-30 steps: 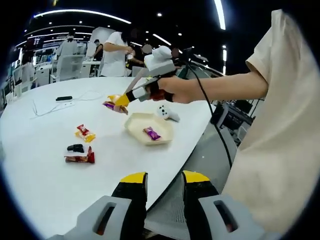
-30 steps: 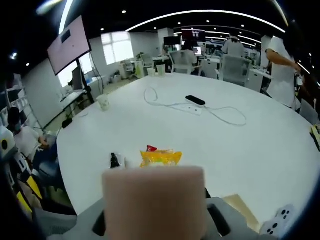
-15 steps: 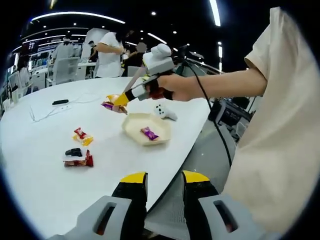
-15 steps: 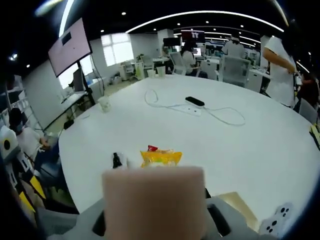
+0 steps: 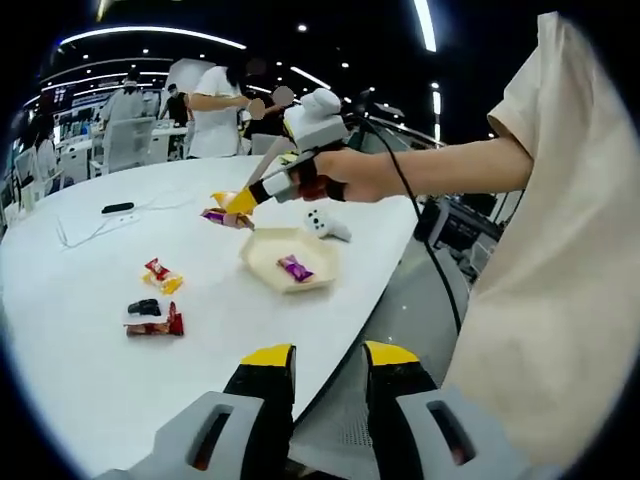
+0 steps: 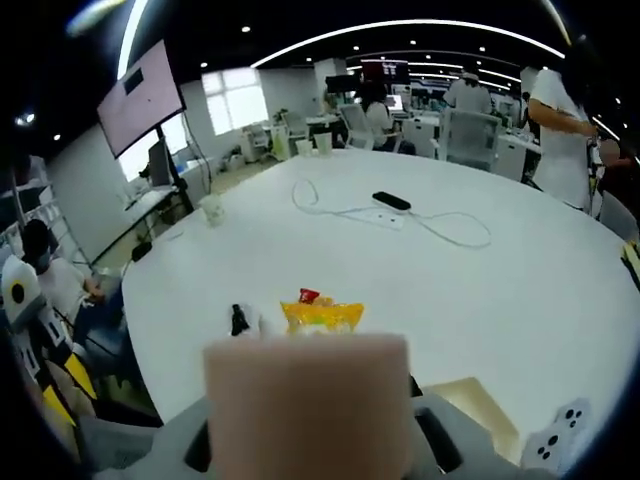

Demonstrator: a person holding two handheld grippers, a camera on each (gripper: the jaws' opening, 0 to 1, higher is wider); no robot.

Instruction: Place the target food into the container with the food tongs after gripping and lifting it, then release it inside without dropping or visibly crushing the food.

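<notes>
My right hand-held gripper (image 5: 240, 203) is clenched on the tongs (image 5: 262, 176), which hold a purple-wrapped candy (image 5: 217, 214) just short of the tray (image 5: 262, 262) on the bench (image 5: 90, 370). Left hand-held gripper (image 5: 328, 362) rests released. Step: transfer. Next, centre over tray, lower, release gently.

A big round white table (image 6: 300, 250) stands in a wide office room. A black phone (image 6: 391, 201) lies on it, beside a white cable (image 6: 440, 228). A white cup (image 6: 211, 209) sits near the table's edge. A small white controller (image 5: 328, 225) rests close to the near edge. A big screen (image 6: 140, 95) hangs on a stand. People (image 5: 215, 110) stand by desks far off.
</notes>
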